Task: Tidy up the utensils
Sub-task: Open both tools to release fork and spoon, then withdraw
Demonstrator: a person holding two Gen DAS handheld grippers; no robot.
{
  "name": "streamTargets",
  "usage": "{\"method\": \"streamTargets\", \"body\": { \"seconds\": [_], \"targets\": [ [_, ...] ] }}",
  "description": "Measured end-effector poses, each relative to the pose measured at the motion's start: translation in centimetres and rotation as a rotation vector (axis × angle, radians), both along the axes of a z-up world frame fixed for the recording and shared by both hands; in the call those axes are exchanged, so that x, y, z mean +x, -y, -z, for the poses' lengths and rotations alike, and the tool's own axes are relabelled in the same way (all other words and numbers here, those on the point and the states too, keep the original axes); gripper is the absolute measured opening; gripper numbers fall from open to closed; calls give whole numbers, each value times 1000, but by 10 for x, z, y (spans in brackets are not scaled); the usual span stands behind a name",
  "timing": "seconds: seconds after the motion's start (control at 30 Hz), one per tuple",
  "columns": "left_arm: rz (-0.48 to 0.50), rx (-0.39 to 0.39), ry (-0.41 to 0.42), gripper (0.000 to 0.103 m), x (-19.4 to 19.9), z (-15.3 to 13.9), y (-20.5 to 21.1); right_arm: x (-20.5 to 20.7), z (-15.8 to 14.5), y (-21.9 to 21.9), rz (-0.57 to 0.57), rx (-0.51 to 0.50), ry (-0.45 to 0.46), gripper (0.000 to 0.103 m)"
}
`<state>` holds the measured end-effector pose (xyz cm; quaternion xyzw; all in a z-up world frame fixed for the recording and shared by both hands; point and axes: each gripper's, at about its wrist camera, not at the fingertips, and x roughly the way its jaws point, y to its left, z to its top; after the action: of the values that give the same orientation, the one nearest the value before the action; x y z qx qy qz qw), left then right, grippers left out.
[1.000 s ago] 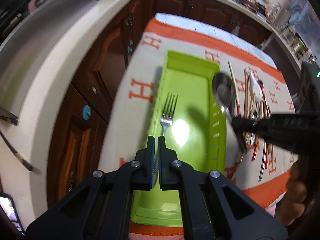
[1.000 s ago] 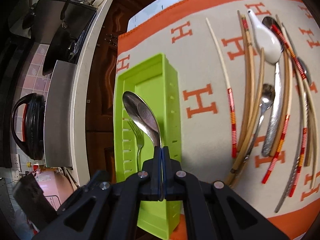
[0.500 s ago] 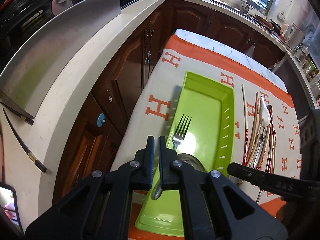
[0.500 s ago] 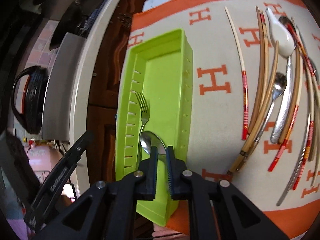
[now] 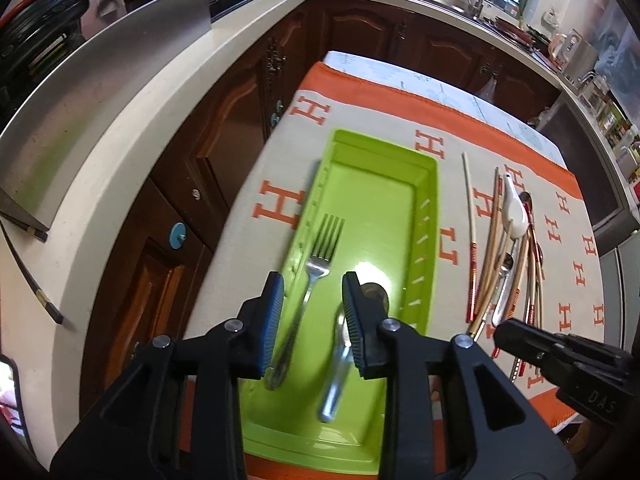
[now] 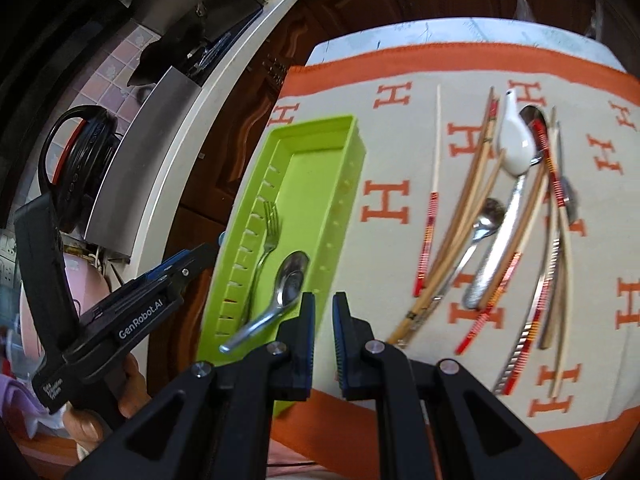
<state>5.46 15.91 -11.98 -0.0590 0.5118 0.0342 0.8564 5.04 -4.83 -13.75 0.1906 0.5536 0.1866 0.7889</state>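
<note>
Both claws, left [image 5: 312, 312] and right [image 6: 323, 328], hang parted and empty over the long lime-green plastic tray [image 6: 340, 200], where a steel fork [image 6: 266, 240] and steel spoon [image 6: 290, 276] lie, so the next move is probably fetching from the heap of chopsticks and spoons [image 6: 504, 216] beside it.
</note>
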Motion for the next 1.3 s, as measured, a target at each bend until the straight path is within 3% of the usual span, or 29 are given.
{"method": "streamTargets", "body": {
  "seconds": [0.33,0.63,0.87,1.13,1.3],
  "targets": [
    [68,-6,-12,27,-5,2,36,-13,0,43,47,-68,41,14],
    [160,-29,-17,27,-7,4,82,-19,7,96,162,-111,48,14],
    [242,-31,-53,27,5,16,120,-16,23,127,223,-105,12,14],
    [347,-63,-130,27,26,47,151,-11,40,147,242,-114,-11,14],
    [384,-38,-164,27,33,68,168,-8,52,153,238,-119,-31,14]
  ]
}}
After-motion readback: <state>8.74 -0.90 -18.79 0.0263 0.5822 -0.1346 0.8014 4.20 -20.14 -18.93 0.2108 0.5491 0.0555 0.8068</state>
